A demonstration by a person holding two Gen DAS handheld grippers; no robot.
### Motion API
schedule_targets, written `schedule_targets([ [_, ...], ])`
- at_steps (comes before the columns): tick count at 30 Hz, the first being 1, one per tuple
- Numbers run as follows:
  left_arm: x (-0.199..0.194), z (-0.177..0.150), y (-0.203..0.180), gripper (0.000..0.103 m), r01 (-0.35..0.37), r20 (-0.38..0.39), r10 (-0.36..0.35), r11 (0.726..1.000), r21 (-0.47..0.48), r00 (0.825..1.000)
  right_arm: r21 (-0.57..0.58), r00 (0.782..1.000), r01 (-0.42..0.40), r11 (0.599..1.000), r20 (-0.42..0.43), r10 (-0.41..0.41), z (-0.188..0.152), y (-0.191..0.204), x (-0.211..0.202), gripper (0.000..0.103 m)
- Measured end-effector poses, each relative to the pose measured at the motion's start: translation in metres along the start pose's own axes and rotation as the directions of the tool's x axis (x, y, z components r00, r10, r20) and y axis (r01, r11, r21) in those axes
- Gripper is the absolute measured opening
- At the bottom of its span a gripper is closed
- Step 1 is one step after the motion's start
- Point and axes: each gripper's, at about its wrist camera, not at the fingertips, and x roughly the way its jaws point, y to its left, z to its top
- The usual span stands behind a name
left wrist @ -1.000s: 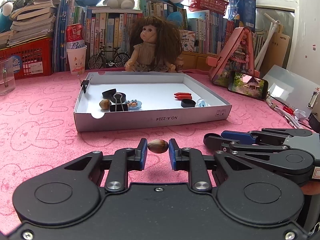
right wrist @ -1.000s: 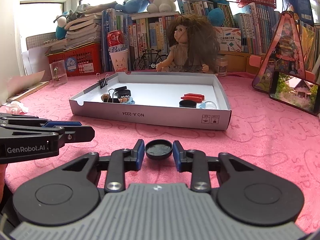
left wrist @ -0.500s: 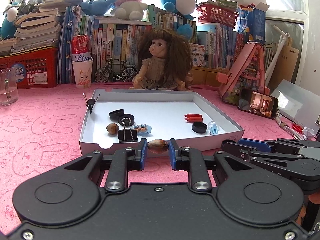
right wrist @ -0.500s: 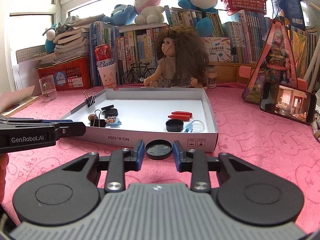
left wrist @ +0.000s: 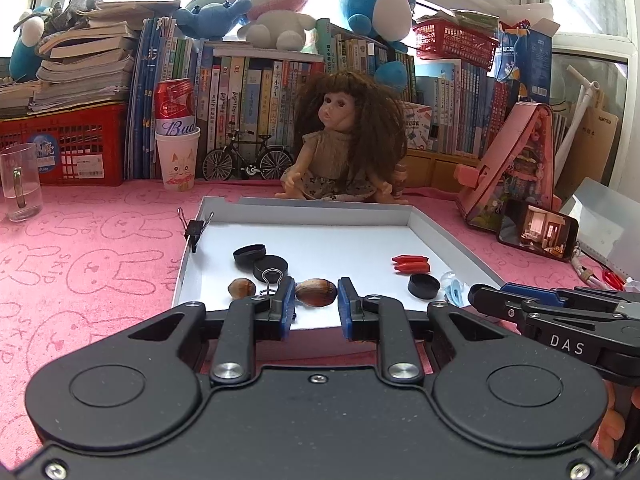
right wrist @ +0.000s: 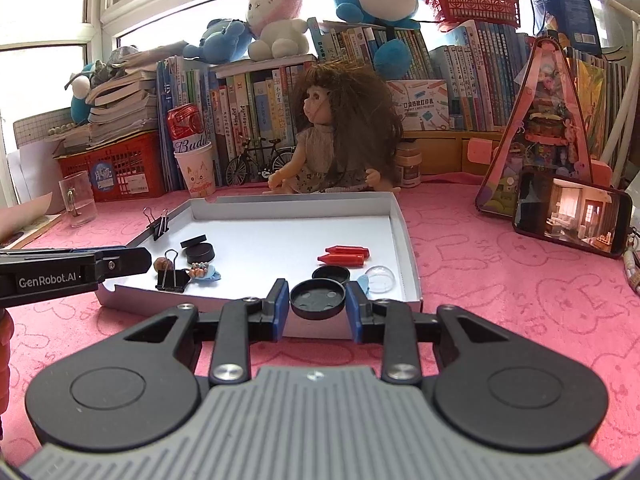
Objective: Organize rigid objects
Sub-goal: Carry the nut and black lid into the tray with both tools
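Daylight pours in from the windows [left wrist: 120,12] behind the shelves, so bright the panes are blown out to white and the plush toys [left wrist: 276,8] on top stand backlit. The white tray [left wrist: 320,240] floor glares a little; the small things on it cast only faint, soft shadows. The pink cloth [right wrist: 520,300] is evenly lit. Both views are sharp in the middle, with no motion blur. The fisheye bends books and window frames toward the edges, and the corners go dark. The phone [right wrist: 572,216] screen glows warm

left hand-held gripper [left wrist: 316,304] clamped, right hand-held gripper [right wrist: 317,306] clamped
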Motion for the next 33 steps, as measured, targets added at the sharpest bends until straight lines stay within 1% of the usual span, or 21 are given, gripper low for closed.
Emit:
schedule_targets([
  [18, 0.037, 0.021, 0.015, 0.021, -0.021, -0.002, 0.021, 0.998, -0.053, 1.0, 0.016, 1.0, 0.021, 1.0, 0.002, -0.021, 0.016, -0.006, 0.028, 0.036],
  [23, 0.053, 0.037, 0.023, 0.021, -0.04, -0.002, 0.04, 0.999, -0.028, 0.999, 0.003, 1.0, 0.024, 1.0, -0.002, -0.024, 0.025, -0.008, 0.042, 0.036],
  [28, 0.08, 0.067, 0.043, 0.021, -0.053, -0.036, 0.051, 0.998, -0.047, 0.998, 0.03, 0.999, 0.009, 1.0, -0.034, -0.008, 0.047, -0.023, 0.066, 0.036],
  [31, 0.099, 0.075, 0.049, 0.021, -0.064, -0.065, 0.06, 0.996, -0.065, 0.996, 0.073, 0.998, 0.009, 0.997, -0.062, -0.004, 0.057, -0.032, 0.084, 0.036],
  [33, 0.114, 0.078, 0.05, 0.021, -0.076, -0.087, 0.07, 0.995, -0.06, 0.994, 0.099, 0.996, -0.003, 0.995, -0.089, 0.011, 0.062, -0.037, 0.098, 0.036],
])
